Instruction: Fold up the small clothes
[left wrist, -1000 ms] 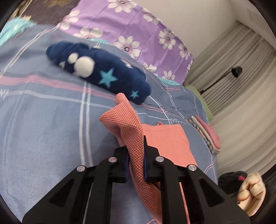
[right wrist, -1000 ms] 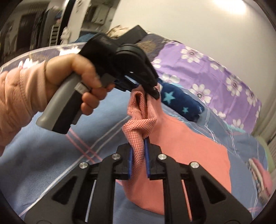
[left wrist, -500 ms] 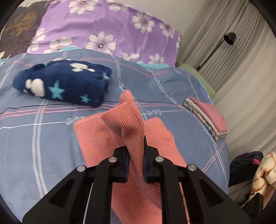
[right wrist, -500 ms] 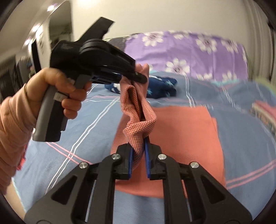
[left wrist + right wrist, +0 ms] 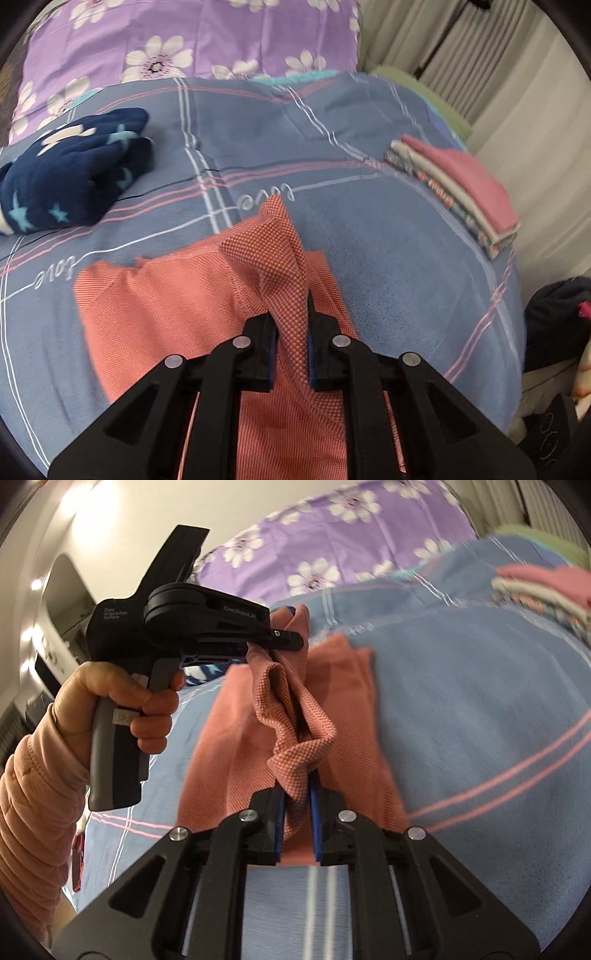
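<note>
Landmark: the salmon-pink cloth point(image 5: 159, 295) on the bed point(image 5: 388, 240), lying on the blue plaid cover.

Left wrist view, left to right. A navy fleece bundle point(image 5: 70, 173) with stars and white spots lies on the cover to the upper left of the cloth, well apart from it. Behind the bundle stands a purple pillow point(image 5: 192, 40) with white flowers. The cloth lies partly spread; its left part is flat on the cover, its right part rises in a ridge to the left hand-held gripper point(image 5: 291, 325). The jaws are closed on that raised fold, fabric pinched between the blue pads. To the right of the cloth, well apart and near the bed's edge, sits a stack of folded clothes point(image 5: 461, 188) with a pink piece on top. Pale curtains point(image 5: 517, 85) hang beyond the stack.

Right wrist view, left to right. A hand point(image 5: 122, 698) in a peach sleeve point(image 5: 33, 812) grips the handle of the left hand-held gripper point(image 5: 291, 638), which clamps an upper corner of the cloth point(image 5: 236, 738). The cloth sags in a short loop from that corner to the right hand-held gripper point(image 5: 298, 794), whose jaws are closed on a second bunched fold. Below the loop the rest of the cloth lies on the cover. The stack point(image 5: 546, 587) is to the upper right of the cloth, blurred.
</note>
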Demonstrator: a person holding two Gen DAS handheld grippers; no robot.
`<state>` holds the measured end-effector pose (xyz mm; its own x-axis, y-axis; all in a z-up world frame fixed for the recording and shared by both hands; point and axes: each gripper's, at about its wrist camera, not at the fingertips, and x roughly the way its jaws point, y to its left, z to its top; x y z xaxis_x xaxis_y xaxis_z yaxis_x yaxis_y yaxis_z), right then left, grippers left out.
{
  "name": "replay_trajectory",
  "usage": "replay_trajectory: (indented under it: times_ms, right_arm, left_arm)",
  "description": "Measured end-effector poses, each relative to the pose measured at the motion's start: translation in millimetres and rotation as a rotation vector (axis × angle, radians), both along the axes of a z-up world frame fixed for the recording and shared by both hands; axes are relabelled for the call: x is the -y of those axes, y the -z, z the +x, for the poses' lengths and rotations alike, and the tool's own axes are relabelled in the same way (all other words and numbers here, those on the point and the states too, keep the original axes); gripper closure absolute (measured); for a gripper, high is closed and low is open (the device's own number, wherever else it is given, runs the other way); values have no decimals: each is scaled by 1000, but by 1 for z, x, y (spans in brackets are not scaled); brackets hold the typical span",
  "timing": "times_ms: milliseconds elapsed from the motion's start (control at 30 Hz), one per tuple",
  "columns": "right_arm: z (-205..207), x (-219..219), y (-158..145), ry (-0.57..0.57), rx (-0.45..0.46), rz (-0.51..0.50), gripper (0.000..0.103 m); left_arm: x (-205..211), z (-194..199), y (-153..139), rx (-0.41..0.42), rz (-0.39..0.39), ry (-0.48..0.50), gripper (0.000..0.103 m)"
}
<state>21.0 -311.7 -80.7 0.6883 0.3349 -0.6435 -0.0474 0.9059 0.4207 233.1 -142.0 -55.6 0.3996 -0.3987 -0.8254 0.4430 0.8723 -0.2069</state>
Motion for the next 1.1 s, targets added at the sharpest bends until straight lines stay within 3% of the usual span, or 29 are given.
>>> replay_trajectory:
  times_ms: [133,200,300,433,533,633,733,833,1000,1100]
  right_arm:
    - [2,12,21,7,-52,49,91]
    - [1,13,28,8,-67,51,90]
    - [2,17,31,9,-82,87,89]
    - [1,18,32,13,-84,95,89]
    - [-1,20,34,19,-91,117,88]
    - [1,25,36,25,-98,143,88]
    - [1,28,38,29,-105,161,88]
    - [2,31,38,42,-116,182,88]
    - [-7,38,37,65,-110,174,88]
    - [-12,45,36,75,-101,169,90]
  left_arm:
    - [25,0,14,25,84,39,85]
    - [31,-3,13,34,97,50,65]
    - [35,-16,-1,109,120,68,48]
    - [16,-53,-28,243,165,66,42]
    - [-7,-85,-33,304,192,56,31]
    - [-36,-123,-18,328,245,50,28]
    - [-62,-151,11,296,299,14,27]
    - [-87,-162,44,188,264,-33,27]
    - [-109,-169,57,155,128,-129,23]
    - [-111,-170,58,152,100,-145,23]
